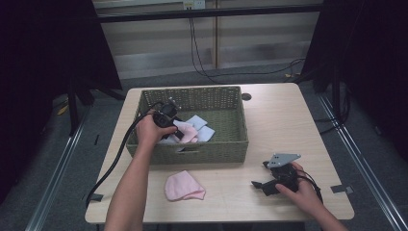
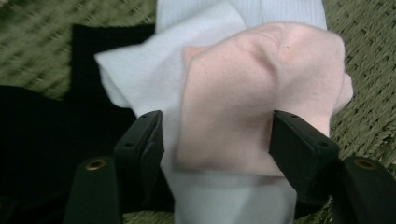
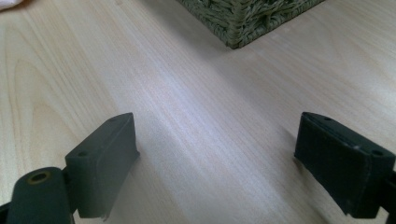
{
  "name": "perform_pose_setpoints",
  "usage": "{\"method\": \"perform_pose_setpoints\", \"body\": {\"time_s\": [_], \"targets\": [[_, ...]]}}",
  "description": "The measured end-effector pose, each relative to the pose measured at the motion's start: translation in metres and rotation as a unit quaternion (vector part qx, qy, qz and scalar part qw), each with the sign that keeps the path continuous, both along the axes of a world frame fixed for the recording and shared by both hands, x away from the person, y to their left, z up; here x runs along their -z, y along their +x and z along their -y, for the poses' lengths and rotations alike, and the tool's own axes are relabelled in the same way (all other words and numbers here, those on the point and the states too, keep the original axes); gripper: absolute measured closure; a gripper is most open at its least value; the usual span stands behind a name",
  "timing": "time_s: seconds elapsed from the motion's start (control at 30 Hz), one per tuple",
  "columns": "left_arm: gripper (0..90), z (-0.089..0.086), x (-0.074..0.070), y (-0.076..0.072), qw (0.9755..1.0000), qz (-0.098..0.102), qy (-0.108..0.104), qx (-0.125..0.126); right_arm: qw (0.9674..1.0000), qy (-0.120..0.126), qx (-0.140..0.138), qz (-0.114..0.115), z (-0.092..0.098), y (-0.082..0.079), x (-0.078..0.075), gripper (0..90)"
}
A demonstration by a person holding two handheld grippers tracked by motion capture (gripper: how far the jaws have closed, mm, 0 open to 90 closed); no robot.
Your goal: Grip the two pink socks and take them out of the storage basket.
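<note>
Left gripper [image 2: 217, 140] fingers stood apart, released, with a pink sock [image 2: 261, 93] between them; the right-hand finger [image 2: 303, 144] was just at the sock's edge, the left-hand finger [image 2: 140, 144] was clear of the pink sock and sat against a pale blue sock [image 2: 135, 74] lying under it. Can't tell if either pad pressed. Below those lay a black cloth [image 2: 42, 126] at the left of the left gripper view, all on the woven floor of the green basket [image 2: 369, 107].

In the high view the left gripper [image 1: 174, 129] was inside the basket [image 1: 192, 155], centre-left of frame, over the pile of socks.

Right gripper [image 3: 217, 154] fingers stood wide apart, nothing between them, bare tabletop [image 3: 196, 93] beneath, basket corner [image 3: 243, 23] at top centre. In the high view it [image 1: 262, 185] rested on the tabletop at lower right, well apart from the basket.

A second pink sock [image 1: 184, 186] lay on the tabletop at lower centre, just in front of the basket.
</note>
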State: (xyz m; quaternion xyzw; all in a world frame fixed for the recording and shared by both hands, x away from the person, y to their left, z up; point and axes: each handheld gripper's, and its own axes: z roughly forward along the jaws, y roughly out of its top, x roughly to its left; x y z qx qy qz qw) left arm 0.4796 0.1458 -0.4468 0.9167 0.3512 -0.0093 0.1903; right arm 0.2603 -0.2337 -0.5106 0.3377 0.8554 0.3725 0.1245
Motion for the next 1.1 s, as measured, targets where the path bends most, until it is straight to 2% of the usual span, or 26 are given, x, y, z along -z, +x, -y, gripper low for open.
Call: {"method": "perform_pose_setpoints", "body": {"time_s": [0.03, 0.07, 0.1, 0.17, 0.2, 0.27, 0.33, 0.4, 0.6, 0.7, 0.87, 1.1], "targets": [[37.1, 0.001, 0.001, 0.0, 1.0, -0.004, 0.001, 0.003, 1.0, 0.0, 0.0, 0.0, 0.0, 0.0, 0.0, 12.1], [44.0, 0.001, 0.001, 0.0, 0.9999, -0.011, 0.001, 0.007, 1.0, 0.0, 0.0, 0.0, 0.0, 0.0, 0.0, 12.1], [49.0, 0.001, 0.002, 0.0, 1.0, -0.008, 0.003, 0.005, 1.0, 0.0, 0.0, 0.0, 0.0, 0.0, 0.0, 12.1], [65.1, -0.001, -0.004, -0.001, 1.0, -0.005, 0.001, -0.002, 1.0, 0.0, 0.0, 0.0, 0.0, 0.0, 0.0, 12.1], [77.0, -0.003, -0.007, -0.001, 1.0, 0.0, -0.003, 0.0, 1.0, 0.0, 0.0, 0.0, 0.0, 0.0, 0.0, 12.1], [84.4, -0.004, -0.013, -0.002, 1.0, -0.002, -0.008, -0.004, 1.0, 0.0, -0.001, 0.0, 0.0, 0.0, 0.0, 12.1], [86.7, -0.003, -0.02, -0.002, 0.9999, -0.014, -0.002, -0.009, 1.0, 0.0, -0.001, 0.0, 0.0, 0.0, 0.0, 12.1], [87.3, -0.001, -0.028, -0.003, 0.9998, -0.018, -0.004, -0.002, 1.0, 0.001, -0.001, 0.0, 0.0, 0.0, 0.0, 12.1], [87.5, 0.0, -0.045, -0.006, 0.9994, -0.022, -0.025, 0.003, 1.0, 0.001, -0.001, 0.0, 0.0, 0.0, 0.0, 12.1], [87.6, -0.001, -0.055, -0.009, 0.9994, -0.022, -0.028, 0.007, 1.0, 0.001, -0.001, 0.0, 0.0, 0.0, 0.0, 12.1], [87.6, -0.006, -0.073, -0.012, 0.9987, -0.02, -0.045, 0.008, 1.0, 0.001, -0.001, 0.0, 0.0, 0.0, 0.0, 12.1], [87.6, -0.008, -0.097, -0.017, 0.9987, -0.019, -0.043, 0.019, 1.0, 0.0, -0.001, 0.002, 0.0, 0.0, 0.0, 12.2]]}}
